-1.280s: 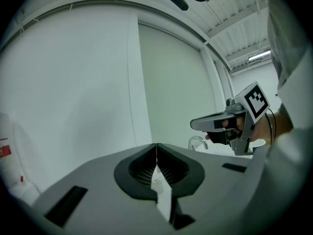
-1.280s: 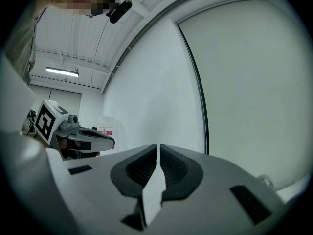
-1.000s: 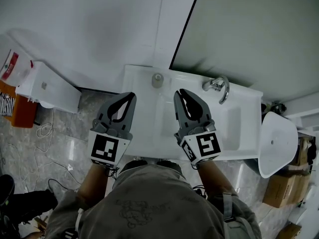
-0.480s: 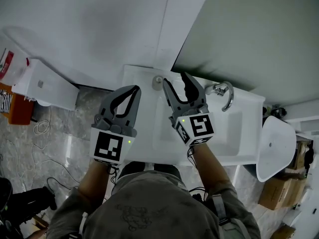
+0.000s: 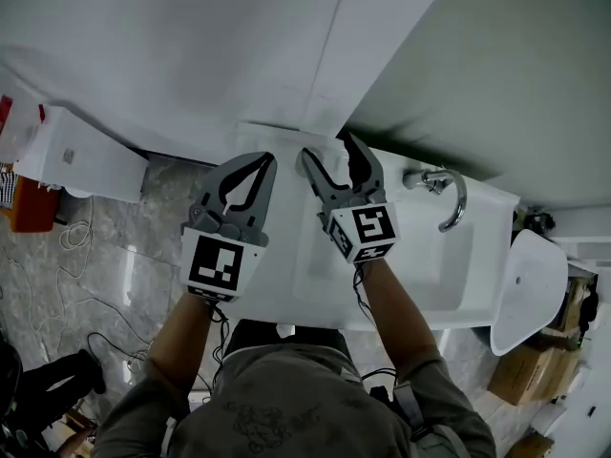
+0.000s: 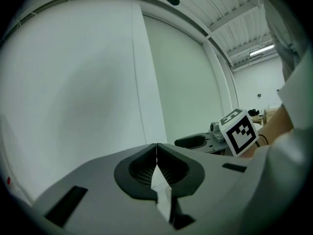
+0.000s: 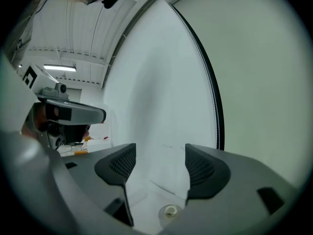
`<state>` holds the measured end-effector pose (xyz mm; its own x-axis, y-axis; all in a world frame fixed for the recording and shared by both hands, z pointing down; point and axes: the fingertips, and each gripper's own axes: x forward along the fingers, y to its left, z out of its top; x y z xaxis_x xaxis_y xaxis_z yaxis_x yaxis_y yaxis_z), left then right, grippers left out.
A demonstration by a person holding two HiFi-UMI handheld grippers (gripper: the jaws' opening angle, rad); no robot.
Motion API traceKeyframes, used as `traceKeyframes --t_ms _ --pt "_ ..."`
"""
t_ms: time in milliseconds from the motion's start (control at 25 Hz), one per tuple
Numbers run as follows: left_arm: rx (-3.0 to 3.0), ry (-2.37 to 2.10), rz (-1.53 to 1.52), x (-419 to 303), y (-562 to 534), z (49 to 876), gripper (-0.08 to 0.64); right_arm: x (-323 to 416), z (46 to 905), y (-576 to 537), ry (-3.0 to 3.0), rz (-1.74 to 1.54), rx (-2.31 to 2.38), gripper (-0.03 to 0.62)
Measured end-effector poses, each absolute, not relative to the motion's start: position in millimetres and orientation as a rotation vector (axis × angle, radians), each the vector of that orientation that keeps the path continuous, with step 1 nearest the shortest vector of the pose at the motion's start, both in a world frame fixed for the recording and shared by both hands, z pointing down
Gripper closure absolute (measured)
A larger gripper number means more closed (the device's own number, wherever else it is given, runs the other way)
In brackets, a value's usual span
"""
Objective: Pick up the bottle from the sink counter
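Small pale bottle with a round cap (image 7: 170, 211): the thing to pick up. Stands on the white sink counter (image 5: 286, 256), right at the back, close to the wall. Hidden behind a gripper in the head view.

Nearest: grey left gripper (image 5: 260, 165), jaws pressed tight together, nothing in them. Hangs over the left end of the counter, just beside the other gripper.

Next: grey right gripper (image 7: 159, 168), jaws just been opening, now spread wide. Bottle low in the gap between them, a bit nearer to one jaw than the other. No pad on it yet. Nothing held.

Farther back: plain white wall (image 7: 161, 92), then a grey-green panel with a thin black edge (image 7: 259, 82). Off to the side, a shiny curved metal tap (image 5: 447, 194) over the basin.

Things that could go wrong from here:

Knocking the bottle over with the closer jaw, because of the bottle not sitting in the middle of the gap.

Closing too high and catching only the cap, then a slip and a drop.

Pushing too far forward and bumping the jaw tips into the wall, with so little room behind.

After a tip-over, rolling away into the basin or off the counter's edge.

Bumping the two grippers together, being so close side by side.
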<state>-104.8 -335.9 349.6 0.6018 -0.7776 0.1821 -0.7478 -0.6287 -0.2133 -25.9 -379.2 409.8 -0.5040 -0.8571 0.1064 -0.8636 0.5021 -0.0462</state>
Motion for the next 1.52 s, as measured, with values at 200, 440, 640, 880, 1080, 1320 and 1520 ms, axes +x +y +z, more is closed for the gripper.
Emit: traceKeyframes --t_ms 200,440,640,880,1080,1320,1520 --pt "-2.758 1.303 -0.429 -105.0 -359.7 393.7 0.541 -27.4 461.4 -400.3 -2.61 0.166 1.537 0.287" --pt "-2.809 1.289 -0.493 -102.5 -370.6 439.1 0.541 -30.6 522.6 -418.6 -2.584 0.227 1.509 0.267" --pt "-2.845 1.29 -0.514 -101.4 -374.5 467.5 0.541 -27.9 565.8 -430.0 -2.527 0.259 1.49 0.259" --pt "-2.851 1.288 -0.566 -103.2 -380.6 497.4 0.541 -30.3 601.0 -435.9 -2.492 0.292 1.478 0.256" --pt "-2.901 1.273 -0.577 -96.9 -383.3 521.2 0.541 -25.1 626.9 -439.5 -2.466 0.331 1.492 0.253" --pt "-2.923 1.219 -0.604 -90.8 -391.7 543.5 0.541 -32.7 634.9 -440.2 -2.456 0.302 1.496 0.253" --pt "-2.925 1.188 -0.625 -87.6 -398.8 556.6 0.541 -43.2 634.3 -438.6 -2.466 0.279 1.459 0.255"
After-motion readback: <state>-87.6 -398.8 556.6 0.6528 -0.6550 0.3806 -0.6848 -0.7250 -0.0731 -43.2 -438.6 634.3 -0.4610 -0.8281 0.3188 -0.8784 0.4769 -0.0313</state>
